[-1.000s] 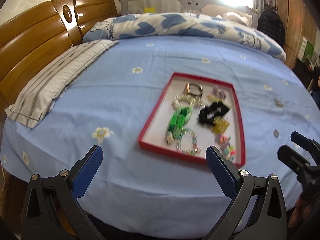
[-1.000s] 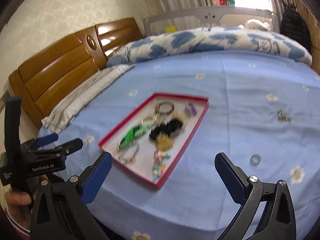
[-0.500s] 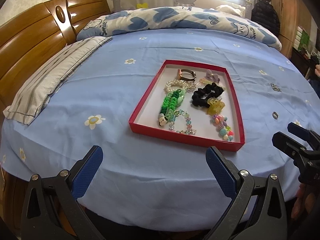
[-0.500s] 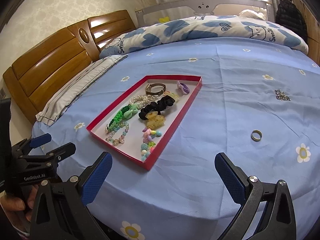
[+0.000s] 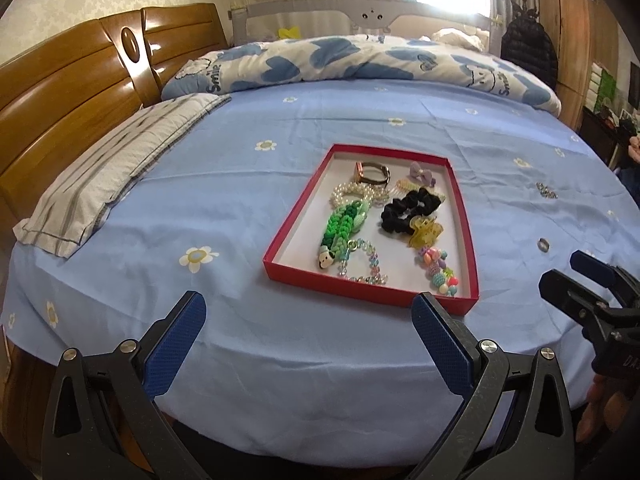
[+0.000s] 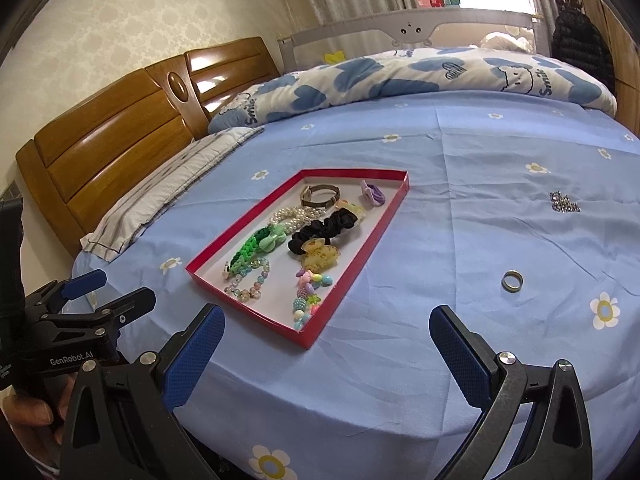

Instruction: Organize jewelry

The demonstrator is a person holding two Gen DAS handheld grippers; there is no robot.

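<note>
While both cameras sit slightly higher than before, left gripper (image 5: 308, 340) and right gripper (image 6: 326, 344) stay spread; red tray (image 5: 362, 286), ring (image 6: 512, 281) unmoved.

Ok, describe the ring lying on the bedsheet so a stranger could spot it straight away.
Start at the red tray on the blue sheet. To its right, on bare sheet outside the tray, lies the ring: a plain metal band, nearer than the sparkly chain.
</note>
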